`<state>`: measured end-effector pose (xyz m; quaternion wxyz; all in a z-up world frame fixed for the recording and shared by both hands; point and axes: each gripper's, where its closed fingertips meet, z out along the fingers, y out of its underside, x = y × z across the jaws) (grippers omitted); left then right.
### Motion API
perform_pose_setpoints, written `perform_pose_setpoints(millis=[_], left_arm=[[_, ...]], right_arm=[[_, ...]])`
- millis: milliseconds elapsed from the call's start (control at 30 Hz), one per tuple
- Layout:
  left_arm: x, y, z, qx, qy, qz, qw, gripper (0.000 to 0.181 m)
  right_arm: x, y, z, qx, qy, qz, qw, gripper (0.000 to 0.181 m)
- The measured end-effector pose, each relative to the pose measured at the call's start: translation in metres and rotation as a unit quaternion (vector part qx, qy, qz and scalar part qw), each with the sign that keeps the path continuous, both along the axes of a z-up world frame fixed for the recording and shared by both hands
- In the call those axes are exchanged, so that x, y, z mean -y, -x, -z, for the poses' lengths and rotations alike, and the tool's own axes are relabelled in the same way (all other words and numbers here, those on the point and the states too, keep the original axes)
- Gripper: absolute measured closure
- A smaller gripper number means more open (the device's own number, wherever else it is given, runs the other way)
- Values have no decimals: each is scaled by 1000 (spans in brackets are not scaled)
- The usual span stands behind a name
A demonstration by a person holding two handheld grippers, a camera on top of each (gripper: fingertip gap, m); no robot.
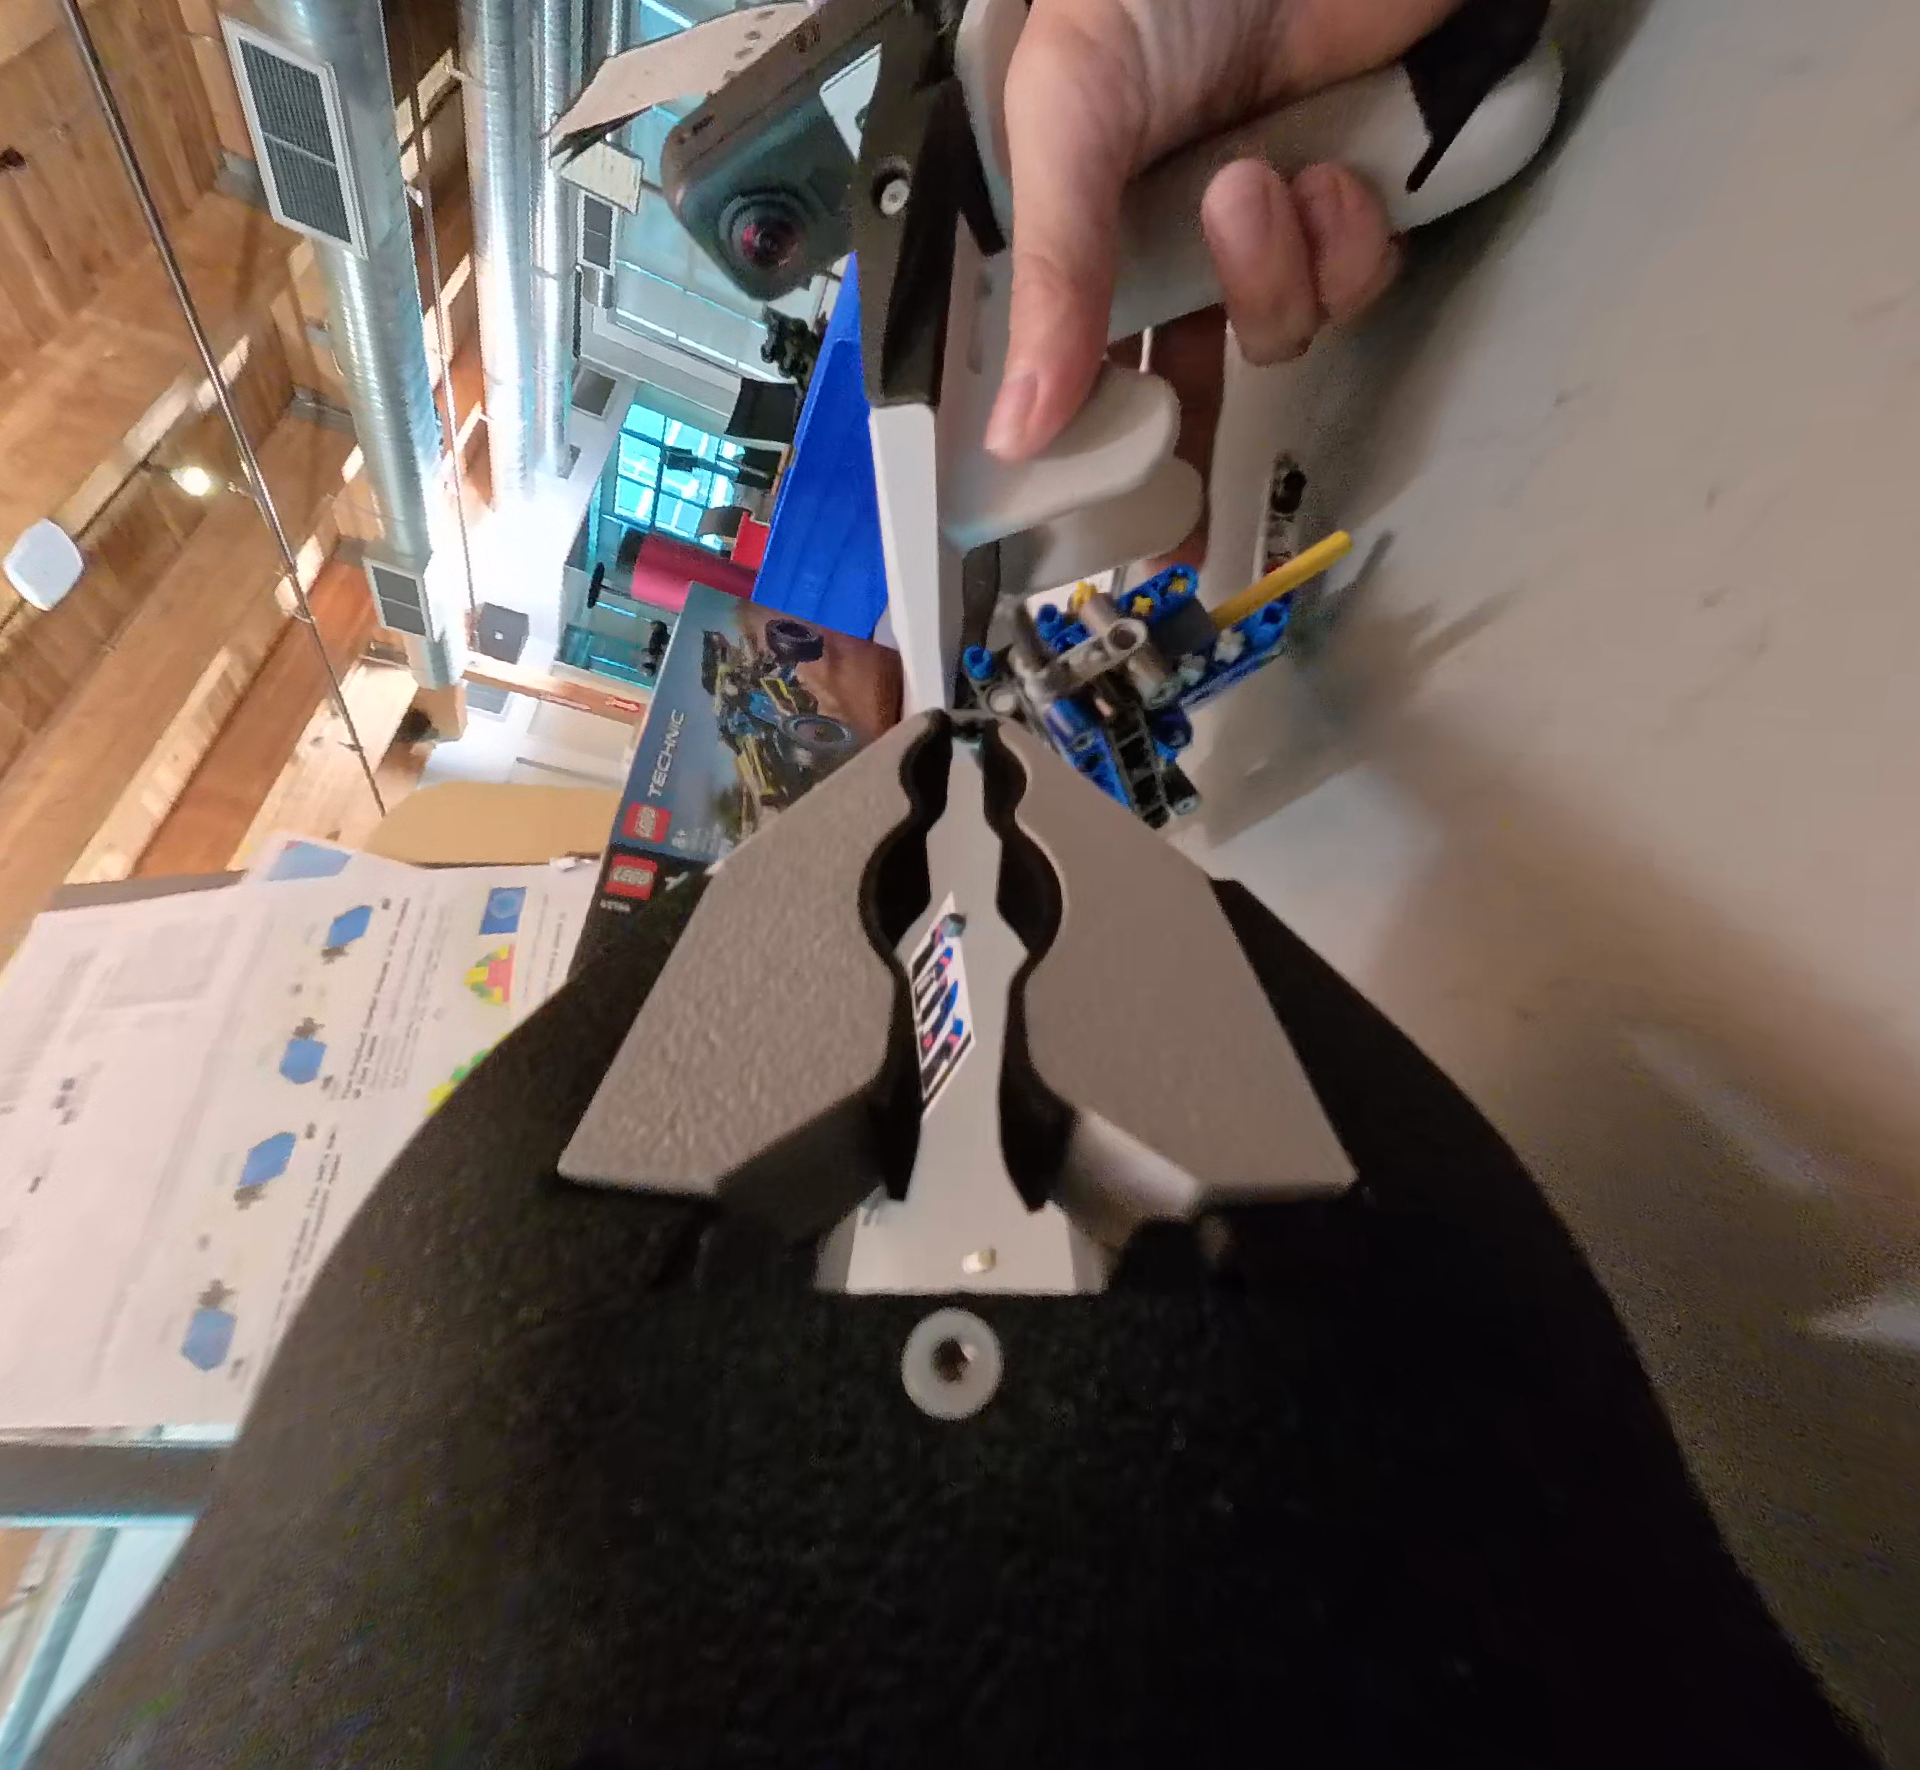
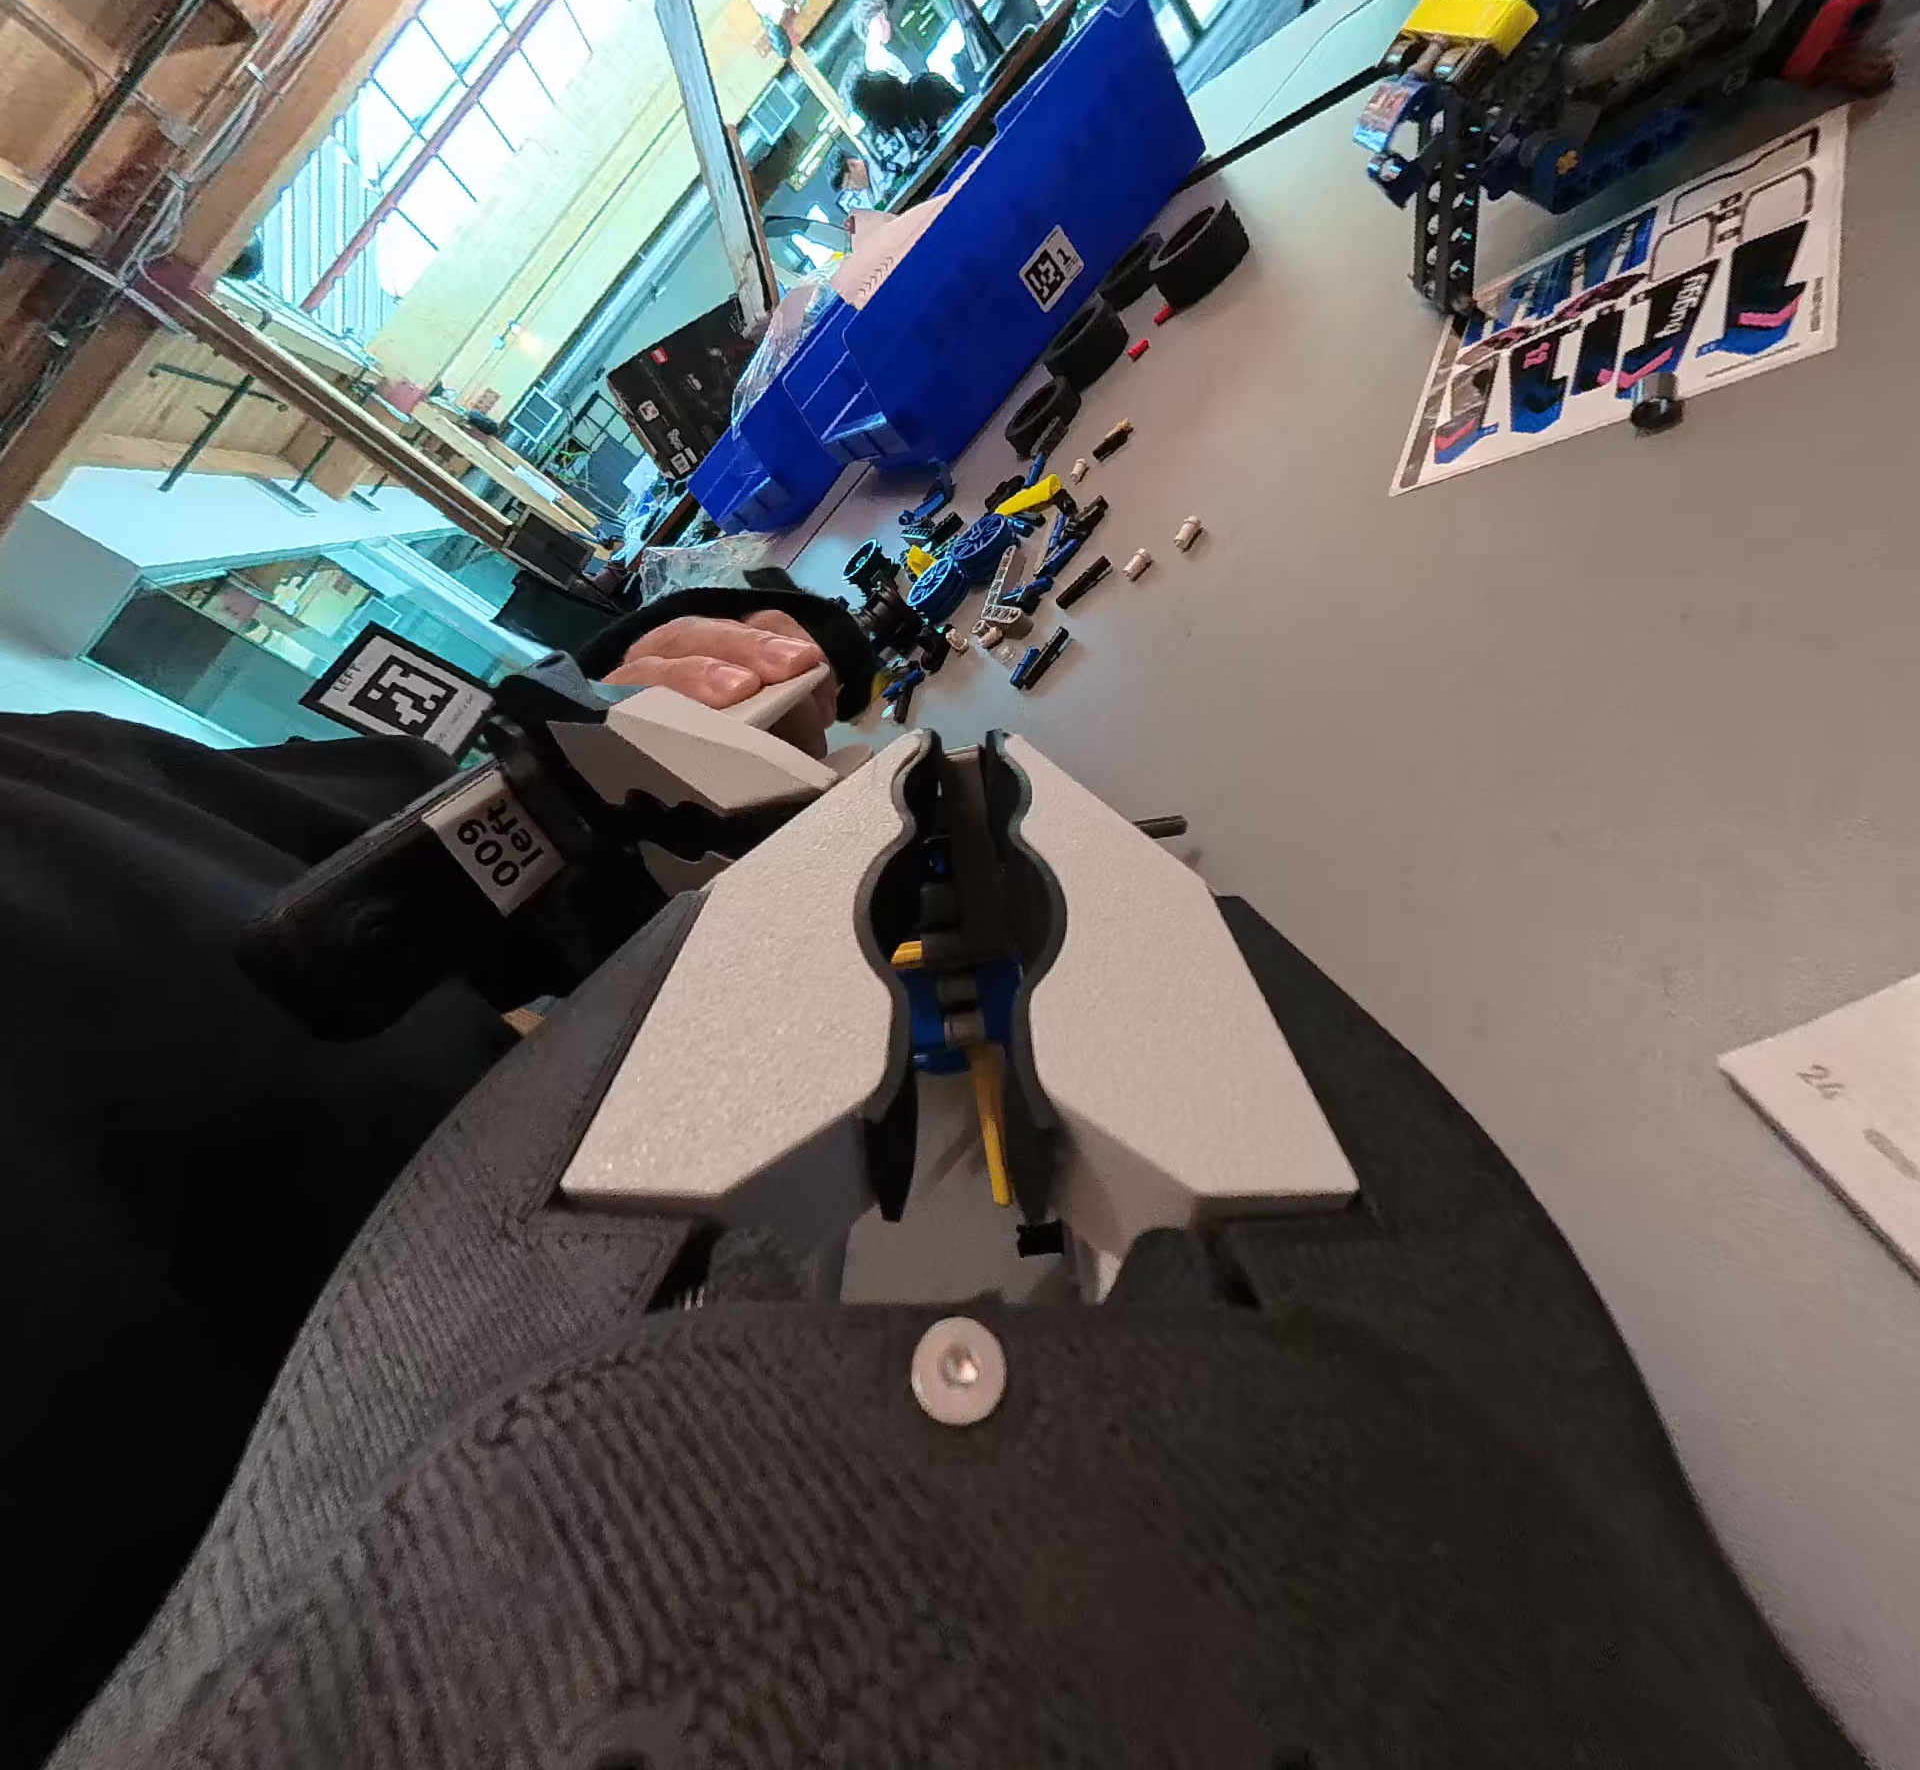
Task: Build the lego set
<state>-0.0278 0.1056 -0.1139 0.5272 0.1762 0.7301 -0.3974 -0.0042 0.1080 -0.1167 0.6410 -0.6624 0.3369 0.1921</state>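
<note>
My right gripper [image 2: 961, 754] is shut on a small blue Lego assembly [image 2: 951, 1003] with a yellow axle [image 2: 992, 1138]; most of the assembly sits deep between the jaws. In the left wrist view a hand holds this gripper [image 1: 1112, 640] tilted just above the grey table [image 1: 1662, 577], with the assembly [image 1: 1122, 681] between its white fingers. My left gripper [image 1: 966, 733] is shut, its tips right at the assembly's near end; I cannot tell if they pinch anything. A small striped sticker [image 1: 940, 1014] shows in the gap between its jaws. The left gripper also shows in the right wrist view [image 2: 727, 785].
On the table [image 2: 1455, 785] lie loose Lego pieces [image 2: 997, 567], black tyres [image 2: 1195, 250], a blue bin [image 2: 987, 307], a sticker sheet [image 2: 1621, 307], a partly built car [image 2: 1662, 27] and a booklet page [image 2: 1849, 1118]. The Lego box [image 1: 758, 733] and instruction sheets [image 1: 208, 1097] stand beyond. My left and right fingertips are right by each other. From either gripper's tips it is about 25 cm to the partly built car [image 2: 1662, 27].
</note>
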Motion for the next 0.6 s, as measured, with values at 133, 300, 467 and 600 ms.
perform_pose_setpoints(millis=[133, 300, 467, 600], left_arm=[[-2, -3, 4, -35, 15, -5, 999, 178], [-1, -6, 3, -59, 36, -9, 998, 178], [0, -6, 0, -95, 65, -5, 993, 178], [-1, -6, -5, -129, 97, -8, 987, 178]], right_arm=[[2, -2, 1, -10, -2, 3, 1000, 174], [3, -2, 0, -14, -9, 4, 1000, 174], [3, -1, -2, -31, -23, -1, 999, 174], [4, -2, -8, -51, -56, 0, 997, 174]])
